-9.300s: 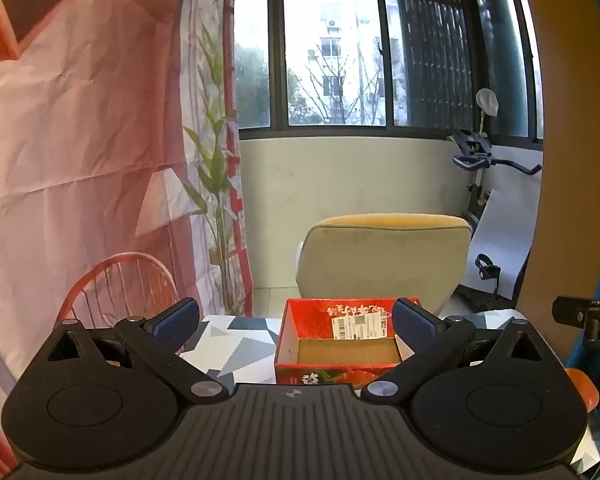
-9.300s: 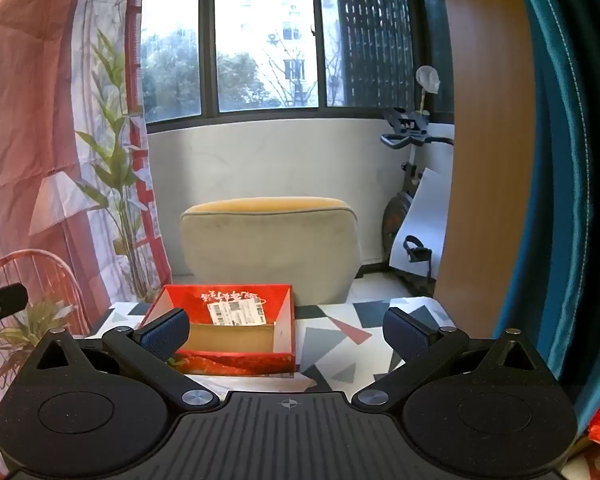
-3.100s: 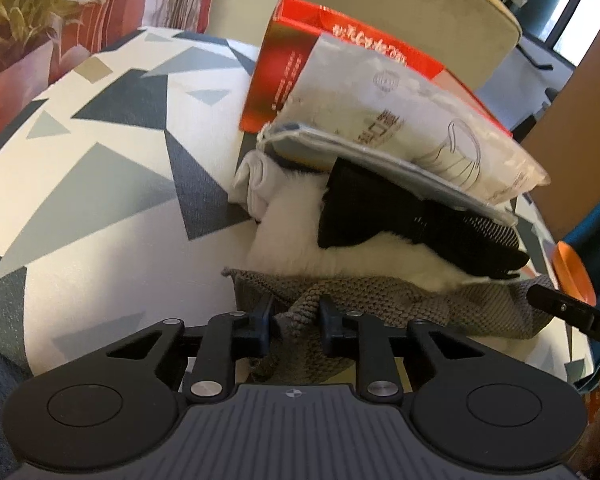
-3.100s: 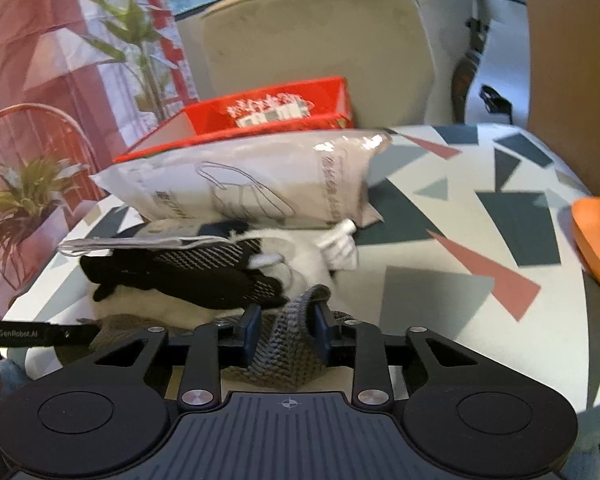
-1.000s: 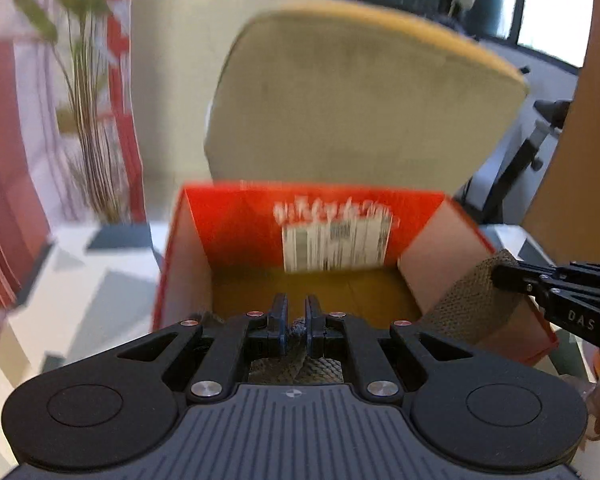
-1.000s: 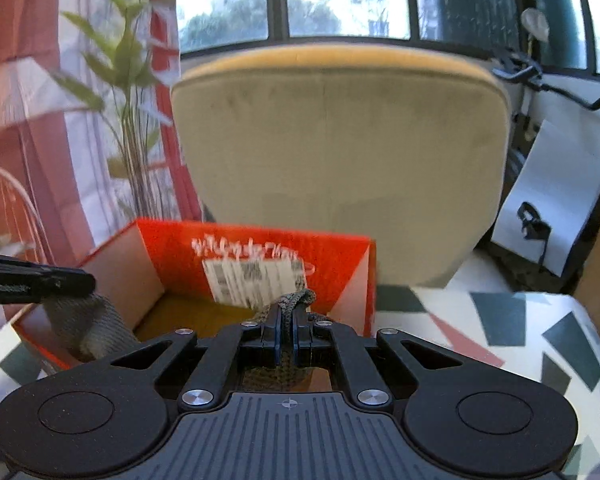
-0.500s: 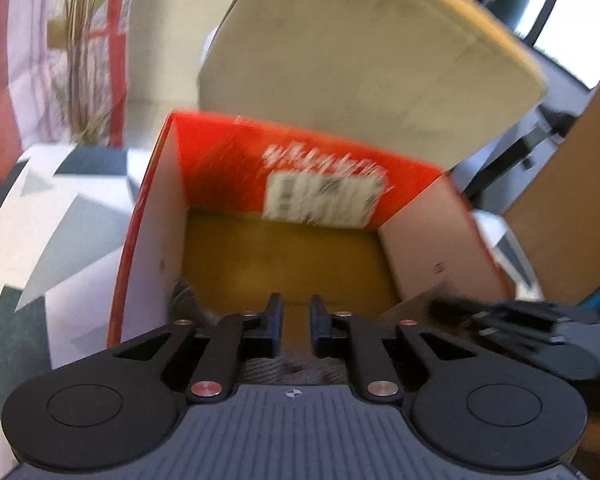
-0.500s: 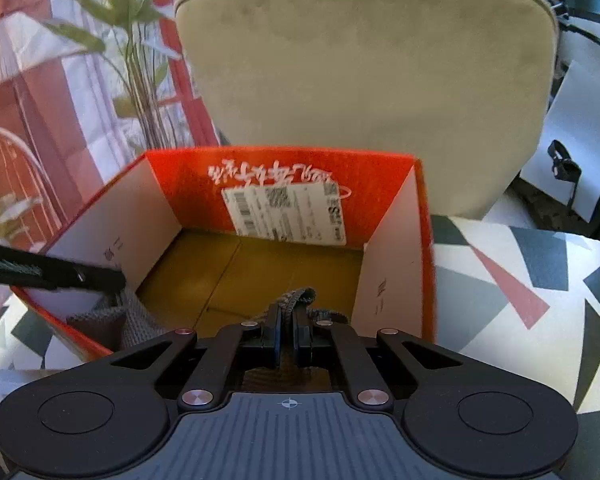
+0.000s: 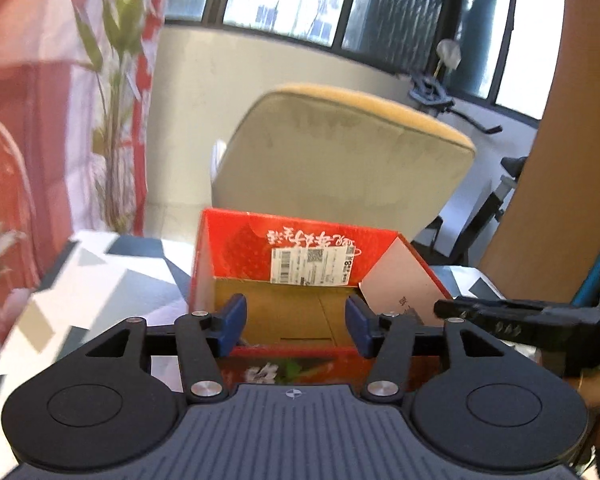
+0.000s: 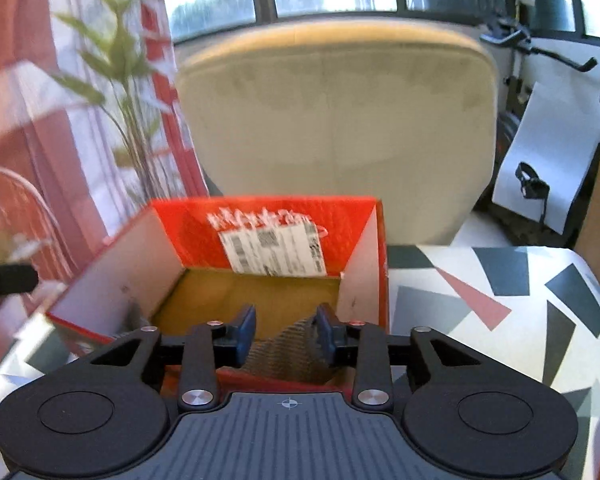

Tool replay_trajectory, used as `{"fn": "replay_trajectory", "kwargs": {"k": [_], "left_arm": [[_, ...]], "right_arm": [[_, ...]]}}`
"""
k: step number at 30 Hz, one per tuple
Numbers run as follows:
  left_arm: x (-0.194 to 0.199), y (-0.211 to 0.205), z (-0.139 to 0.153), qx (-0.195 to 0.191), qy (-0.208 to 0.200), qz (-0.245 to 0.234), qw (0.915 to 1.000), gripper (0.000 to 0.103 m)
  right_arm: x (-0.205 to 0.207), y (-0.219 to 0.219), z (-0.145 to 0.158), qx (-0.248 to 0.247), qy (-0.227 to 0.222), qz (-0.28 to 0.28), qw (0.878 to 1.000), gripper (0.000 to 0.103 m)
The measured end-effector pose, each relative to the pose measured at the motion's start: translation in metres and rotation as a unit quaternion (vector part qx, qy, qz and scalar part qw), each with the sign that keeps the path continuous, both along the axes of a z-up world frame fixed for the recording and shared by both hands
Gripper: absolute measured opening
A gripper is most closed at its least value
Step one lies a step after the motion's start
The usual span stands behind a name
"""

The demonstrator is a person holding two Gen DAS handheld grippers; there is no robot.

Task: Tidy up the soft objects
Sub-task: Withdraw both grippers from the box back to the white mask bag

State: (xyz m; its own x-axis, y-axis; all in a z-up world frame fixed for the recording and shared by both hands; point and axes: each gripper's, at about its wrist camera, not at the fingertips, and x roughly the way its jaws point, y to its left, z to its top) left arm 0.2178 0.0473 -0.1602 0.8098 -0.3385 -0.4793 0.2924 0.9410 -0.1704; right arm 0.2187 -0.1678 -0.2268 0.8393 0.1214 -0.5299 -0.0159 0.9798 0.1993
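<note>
Knitted grey-brown cloth [image 10: 290,350], the soft item under handling, lies at the near right corner of the red cardboard box [image 10: 260,216], draped over its near wall and showing between the fingers of the right tongs [image 10: 286,330]. Largest in view behind is the beige padded chair [image 10: 336,120], standing just beyond the bench [image 10: 500,300], whose covering carries grey, dark and red triangles on white. The red cardboard box sits on that bench toward its far edge, open at the top, with a brown floor, pale inner side walls and a white shipping label [image 10: 274,250] on the inner far wall. The left tongs [image 9: 296,322] stand wide apart over the near wall of the box [image 9: 300,248] and hold nothing. The right tongs are partly parted, the cloth lying between the blue pads [image 10: 246,330]; no firm clamp is visible. In the left wrist view the right tongs' black body [image 9: 512,318] shows just right of the box. A leafy plant [image 10: 112,80] stands at the left before a pink curtain [image 10: 16,80].
</note>
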Motion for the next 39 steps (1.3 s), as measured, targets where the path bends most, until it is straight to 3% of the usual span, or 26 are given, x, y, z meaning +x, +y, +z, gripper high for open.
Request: {"fn": "replay_trajectory", "kwargs": {"k": [3, 6, 13, 19, 28, 39], "left_arm": [[-0.037, 0.005, 0.004, -0.003, -0.028, -0.001, 0.9996, 0.057], [-0.065, 0.012, -0.003, -0.030, -0.031, 0.009, 0.9990, 0.057], [-0.115, 0.010, -0.042, -0.039, 0.005, 0.006, 0.9992, 0.057], [-0.115, 0.018, -0.074, -0.040, 0.059, 0.015, 0.9973, 0.057], [-0.120, 0.027, -0.080, -0.031, 0.066, 0.034, 0.9968, 0.057], [-0.119, 0.025, -0.086, -0.026, 0.074, 0.040, 0.9962, 0.057]], "right_arm": [[-0.030, 0.000, 0.006, 0.015, -0.038, 0.005, 0.999, 0.035], [-0.055, 0.004, 0.006, 0.018, -0.056, 0.009, 0.998, 0.036], [-0.121, 0.019, -0.005, 0.025, -0.070, 0.040, 0.996, 0.039], [-0.160, 0.015, -0.031, 0.025, -0.044, 0.023, 0.998, 0.039], [-0.207, 0.014, -0.073, 0.040, -0.027, -0.022, 0.999, 0.042], [-0.203, 0.012, -0.080, 0.040, -0.019, -0.028, 0.999, 0.042]]}}
